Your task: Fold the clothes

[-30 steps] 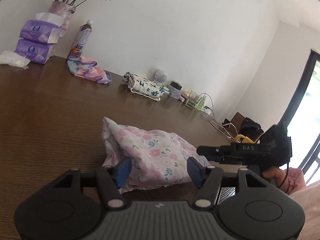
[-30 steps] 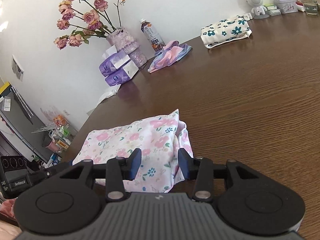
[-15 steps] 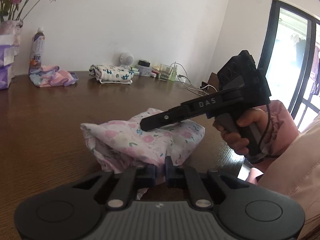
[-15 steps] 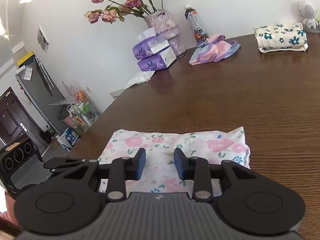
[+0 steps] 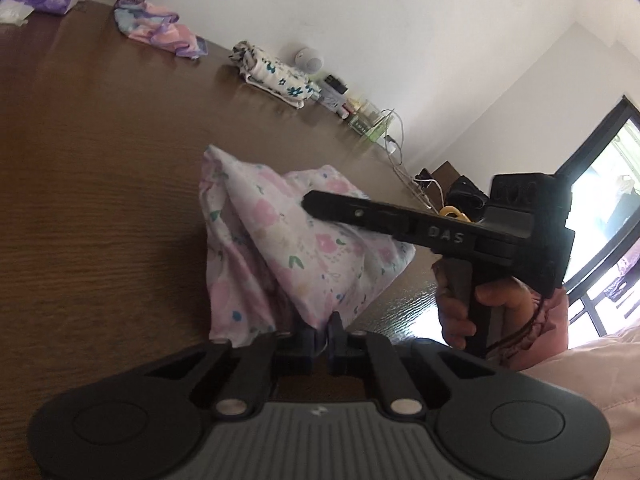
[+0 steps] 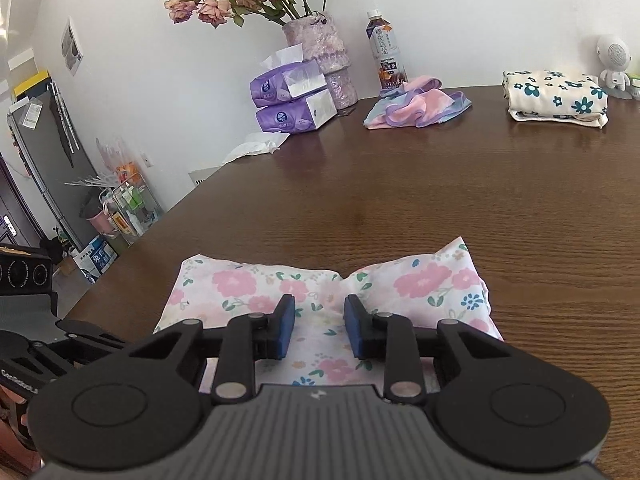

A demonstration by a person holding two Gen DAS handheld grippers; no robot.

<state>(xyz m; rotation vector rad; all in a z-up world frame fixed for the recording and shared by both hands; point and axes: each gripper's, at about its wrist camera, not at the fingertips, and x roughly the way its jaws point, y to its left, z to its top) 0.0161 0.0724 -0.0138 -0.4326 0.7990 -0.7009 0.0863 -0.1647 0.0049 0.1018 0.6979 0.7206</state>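
Left wrist view: left gripper [image 5: 320, 334] is clenched on the near corner of the pink floral garment [image 5: 304, 248], pulling that corner up so the cloth tents off the counter [image 5: 100, 184]. The right gripper [image 5: 316, 204] reaches in from the right, tip resting on top of the cloth, a hand [image 5: 472, 304] on its grip. Garment sits near the counter's near edge.

Right wrist view: right gripper [image 6: 320, 330] hangs over the middle of the pink floral garment [image 6: 248, 284], fingers [image 6: 285, 330] spread, nothing between them. Cloth looks like a compact layered rectangle with a crease dip mid-way along its far edge.

Progress, my read: this piece is already folded down small, probably one more fold or a tidy-up left; can't tell which from here. Along the far edge, a cream garment with blue flowers [image 6: 556, 96] lies neatly folded, and a pink-and-blue garment [image 6: 416, 106] lies bunched, so that one likely remains.

Around: vase of roses [image 6: 320, 56], tissue packs [image 6: 292, 100], bottle [image 6: 386, 56], small white speaker [image 6: 614, 60], all at the far edge. Nothing blocks the working area; only the two grippers crowd each other over the cloth.
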